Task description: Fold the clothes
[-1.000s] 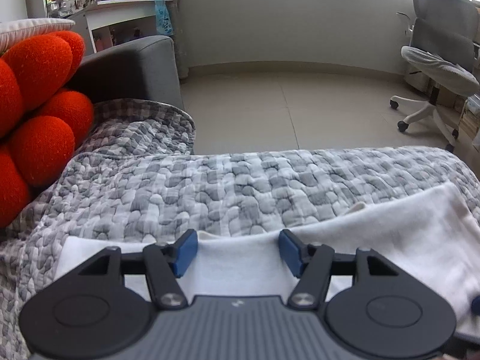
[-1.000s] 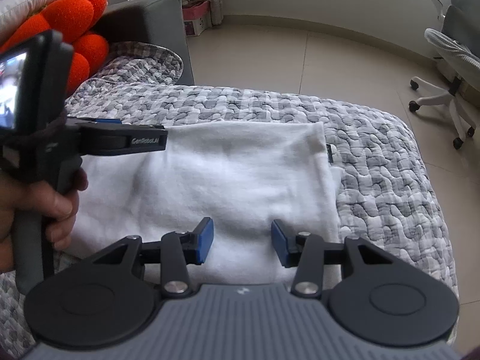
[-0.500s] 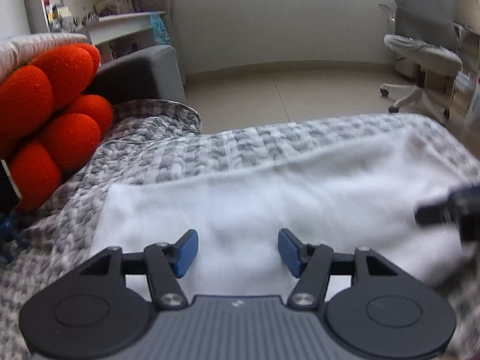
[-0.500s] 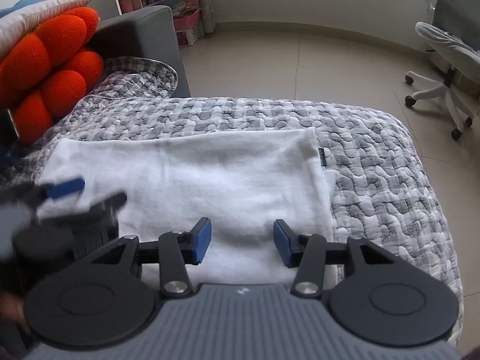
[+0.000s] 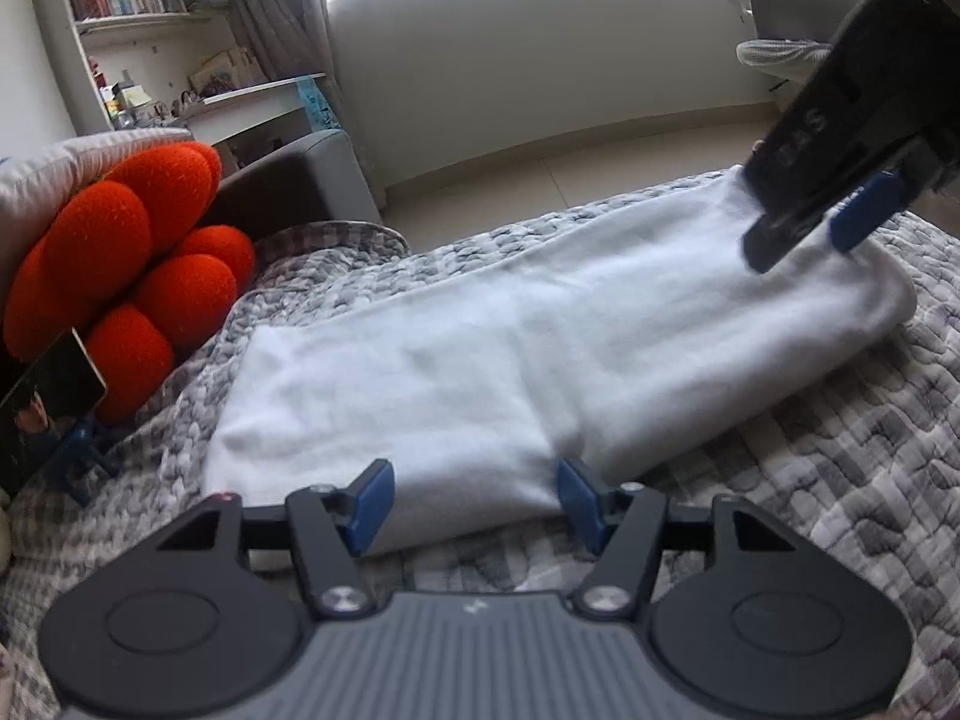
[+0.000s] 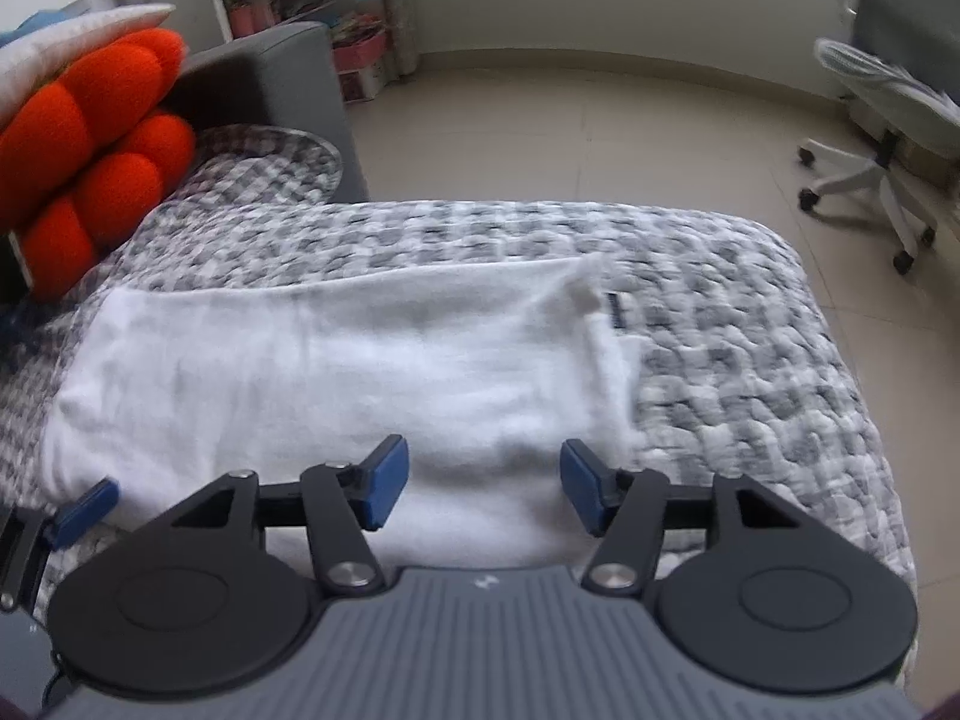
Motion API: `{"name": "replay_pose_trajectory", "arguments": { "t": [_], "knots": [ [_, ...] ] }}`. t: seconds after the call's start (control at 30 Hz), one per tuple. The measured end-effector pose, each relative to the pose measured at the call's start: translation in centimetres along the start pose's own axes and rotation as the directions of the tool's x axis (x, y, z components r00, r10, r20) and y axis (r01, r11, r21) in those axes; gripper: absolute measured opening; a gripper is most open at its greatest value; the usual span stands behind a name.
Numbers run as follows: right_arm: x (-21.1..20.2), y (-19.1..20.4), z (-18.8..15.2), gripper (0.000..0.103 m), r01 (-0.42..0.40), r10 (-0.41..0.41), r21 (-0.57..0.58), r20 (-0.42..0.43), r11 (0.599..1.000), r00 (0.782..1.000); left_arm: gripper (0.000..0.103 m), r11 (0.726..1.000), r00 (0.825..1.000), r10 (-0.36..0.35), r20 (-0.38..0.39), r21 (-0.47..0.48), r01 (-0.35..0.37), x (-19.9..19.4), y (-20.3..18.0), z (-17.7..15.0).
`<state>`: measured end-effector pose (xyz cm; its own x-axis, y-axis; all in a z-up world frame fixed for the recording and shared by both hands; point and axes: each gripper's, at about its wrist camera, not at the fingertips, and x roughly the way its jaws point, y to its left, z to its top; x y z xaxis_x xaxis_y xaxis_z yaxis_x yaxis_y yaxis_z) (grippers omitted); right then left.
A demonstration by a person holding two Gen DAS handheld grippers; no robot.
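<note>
A white folded garment (image 5: 540,348) lies flat as a long rectangle on the grey checked blanket (image 5: 840,420). My left gripper (image 5: 477,498) is open at the garment's near left corner, and the cloth edge sits between its blue pads without being pinched. In the right wrist view the garment (image 6: 360,372) spreads out ahead of my right gripper (image 6: 485,489). Its jaws are opening over the near right edge, and the pads do not press the cloth. The right gripper (image 5: 822,234) also shows from the left wrist view, above the garment's far right end.
An orange knotted cushion (image 5: 120,276) and a grey sofa arm (image 6: 264,72) stand to the left. A dark card on a blue stand (image 5: 42,402) sits by the cushion. The blanket's edge drops to tiled floor (image 6: 570,120), with an office chair (image 6: 888,120) at the right.
My left gripper has swung from over the garment to its near left corner, leaving only a blue fingertip in the right wrist view. The right gripper's jaws have widened.
</note>
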<state>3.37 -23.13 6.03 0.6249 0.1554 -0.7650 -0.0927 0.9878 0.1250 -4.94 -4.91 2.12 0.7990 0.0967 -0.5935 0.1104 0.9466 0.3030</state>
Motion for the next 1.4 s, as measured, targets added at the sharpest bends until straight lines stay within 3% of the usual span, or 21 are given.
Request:
{"name": "replay_pose_trajectory", "arguments": {
  "t": [0.2, 0.3, 0.37, 0.5, 0.67, 0.87, 1.07, 1.2, 1.4],
  "knots": [
    [-0.3, -2.6, 0.2, 0.06, -0.061, 0.059, 0.109, 0.018, 0.992, 0.998, 0.063, 0.991, 0.997, -0.069, -0.045, -0.119, 0.063, 0.4, 1.5, 0.5],
    [-1.2, -3.5, 0.4, 0.064, -0.023, 0.013, 0.135, 0.071, 0.991, 0.997, 0.064, 0.976, 0.994, -0.105, -0.034, -0.195, 0.096, 0.3, 2.7, 0.9],
    [-1.5, -4.5, 0.3, 0.072, -0.004, -0.012, 0.176, 0.087, 0.984, 0.996, 0.064, 0.973, 0.995, -0.1, -0.027, -0.213, 0.092, 0.5, 3.1, 1.0],
    [-0.5, -5.6, -0.1, 0.072, 0.008, -0.017, 0.214, 0.037, 0.977, 0.999, 0.064, 0.963, 0.994, -0.107, -0.029, -0.252, 0.096, 1.0, 3.6, 1.4],
    [0.5, -6.1, -0.2, 0.074, -0.082, 0.079, 0.279, 0.021, 0.957, 0.997, 0.064, 0.963, 0.996, -0.087, -0.002, -0.257, 0.084, 0.8, 4.1, 2.0],
    [2.1, -6.2, -0.2, 0.075, -0.067, 0.079, 0.283, -0.029, 0.957, 0.996, 0.064, 0.953, 0.996, -0.091, -0.016, -0.29, 0.083, 1.4, 5.1, 2.1],
    [2.0, -7.1, -0.3, 0.076, -0.099, 0.106, 0.311, -0.006, 0.945, 0.994, 0.065, 0.951, 0.995, -0.095, -0.022, -0.299, 0.084, 1.7, 5.5, 2.2],
    [1.3, -7.9, -0.3, 0.076, -0.189, 0.186, 0.374, 0.044, 0.908, 0.982, 0.065, 0.949, 0.995, -0.098, -0.026, -0.305, 0.085, 1.9, 5.6, 2.2],
    [1.7, -7.6, -0.2, 0.076, -0.121, 0.126, 0.345, 0.008, 0.931, 0.992, 0.066, 0.947, 0.995, -0.096, -0.033, -0.311, 0.081, 2.1, 5.7, 2.2]
  ]
}}
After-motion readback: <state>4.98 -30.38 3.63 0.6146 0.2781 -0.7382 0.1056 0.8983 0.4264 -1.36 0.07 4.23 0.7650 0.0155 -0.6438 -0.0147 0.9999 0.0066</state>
